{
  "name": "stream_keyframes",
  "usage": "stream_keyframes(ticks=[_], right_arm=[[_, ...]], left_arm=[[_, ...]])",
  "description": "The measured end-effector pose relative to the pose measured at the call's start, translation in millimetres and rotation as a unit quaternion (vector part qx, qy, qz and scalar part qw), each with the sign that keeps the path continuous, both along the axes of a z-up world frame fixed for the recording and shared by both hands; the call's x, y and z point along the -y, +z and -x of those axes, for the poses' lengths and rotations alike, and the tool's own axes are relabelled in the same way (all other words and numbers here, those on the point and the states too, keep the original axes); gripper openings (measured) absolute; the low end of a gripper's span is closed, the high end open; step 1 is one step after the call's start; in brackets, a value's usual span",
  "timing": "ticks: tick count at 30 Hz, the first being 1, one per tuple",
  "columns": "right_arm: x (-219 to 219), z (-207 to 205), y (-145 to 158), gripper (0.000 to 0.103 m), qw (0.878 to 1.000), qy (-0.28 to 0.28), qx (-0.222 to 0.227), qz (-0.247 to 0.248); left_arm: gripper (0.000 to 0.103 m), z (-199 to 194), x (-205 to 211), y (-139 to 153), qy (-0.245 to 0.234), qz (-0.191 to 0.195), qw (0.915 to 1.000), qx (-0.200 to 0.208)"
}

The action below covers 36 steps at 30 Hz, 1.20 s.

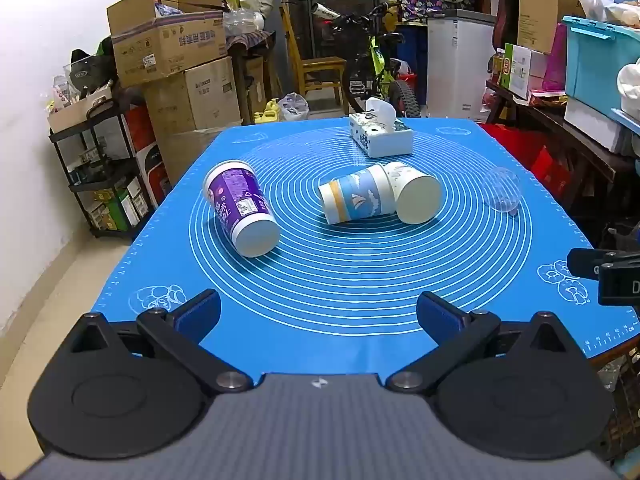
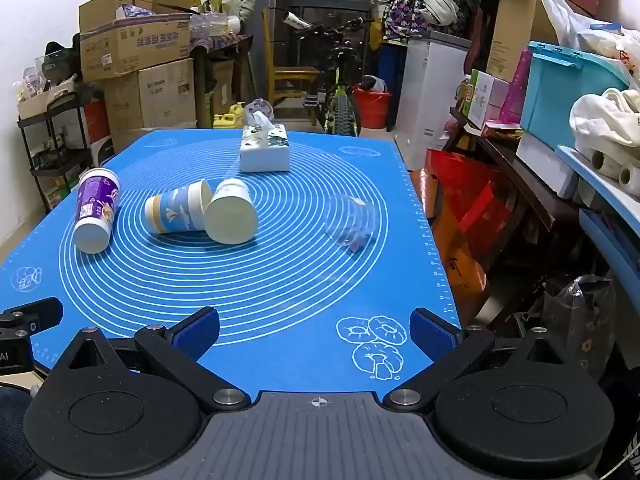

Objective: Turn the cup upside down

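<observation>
Several cups lie on their sides on the blue mat (image 1: 340, 280). A purple cup (image 1: 240, 206) lies at the left, its base toward me. A blue-and-white cup (image 1: 354, 198) and a plain white cup (image 1: 414, 196) lie touching in the middle. A clear plastic cup (image 1: 502, 190) lies at the right. They also show in the right wrist view: the purple cup (image 2: 96, 208), the blue-and-white cup (image 2: 178, 210), the white cup (image 2: 232, 214) and the clear cup (image 2: 352, 222). My left gripper (image 1: 318, 316) and right gripper (image 2: 316, 334) are open and empty, near the mat's front edge.
A tissue box (image 1: 380, 134) stands at the far side of the mat. Cardboard boxes (image 1: 176, 68) and a black shelf (image 1: 100, 168) stand to the left, a bicycle (image 1: 372, 68) behind, cluttered shelves (image 2: 560, 128) to the right. The right gripper's side (image 1: 608, 276) shows at the right edge.
</observation>
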State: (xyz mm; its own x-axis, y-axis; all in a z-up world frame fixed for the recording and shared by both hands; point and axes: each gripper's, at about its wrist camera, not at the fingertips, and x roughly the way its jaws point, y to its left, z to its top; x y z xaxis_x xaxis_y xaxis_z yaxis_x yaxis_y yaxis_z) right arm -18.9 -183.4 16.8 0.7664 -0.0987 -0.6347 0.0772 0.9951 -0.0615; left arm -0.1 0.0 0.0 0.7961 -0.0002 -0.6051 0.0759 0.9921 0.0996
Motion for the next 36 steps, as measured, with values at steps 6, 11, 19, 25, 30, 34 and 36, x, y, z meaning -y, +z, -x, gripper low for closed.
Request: stream_keyframes(ticks=[6, 11, 19, 25, 30, 34, 36], right_arm=[[-0.2, 0.0, -0.1, 0.101, 1.000, -0.001, 0.000, 0.000], [0.3, -0.9, 0.0, 0.101, 1.000, -0.001, 0.000, 0.000], [1.1, -1.3, -0.2, 0.101, 1.000, -0.002, -0.001, 0.000], [1.4, -1.3, -0.4, 0.101, 1.000, -0.002, -0.001, -0.001], [3.8, -2.9, -3.5, 0.101, 1.000, -0.003, -0.003, -0.002], [5.1, -5.1, -5.7, 0.101, 1.000, -0.005, -0.004, -0.004], [4.5, -6.7, -6.2, 0.101, 1.000, -0.005, -0.004, -0.006]], left_arm=[[0.103, 0.3, -0.1, 0.0, 0.000, 0.002, 1.0000, 0.003], [0.103, -0.1, -1.7, -1.1, 0.002, 0.004, 1.0000, 0.002], [0.103, -1.0, -3.6, 1.2, 0.002, 0.003, 1.0000, 0.001], [0.103, -1.1, -4.4, -0.3, 0.003, 0.003, 1.0000, 0.001], [0.103, -2.6, -6.4, -1.3, 0.004, 0.003, 1.0000, 0.000], [0.103, -5.5, -8.7, -5.6, 0.008, 0.005, 1.0000, -0.001], [0.103, -6.0, -9.6, -6.3, 0.008, 0.005, 1.0000, -0.001]])
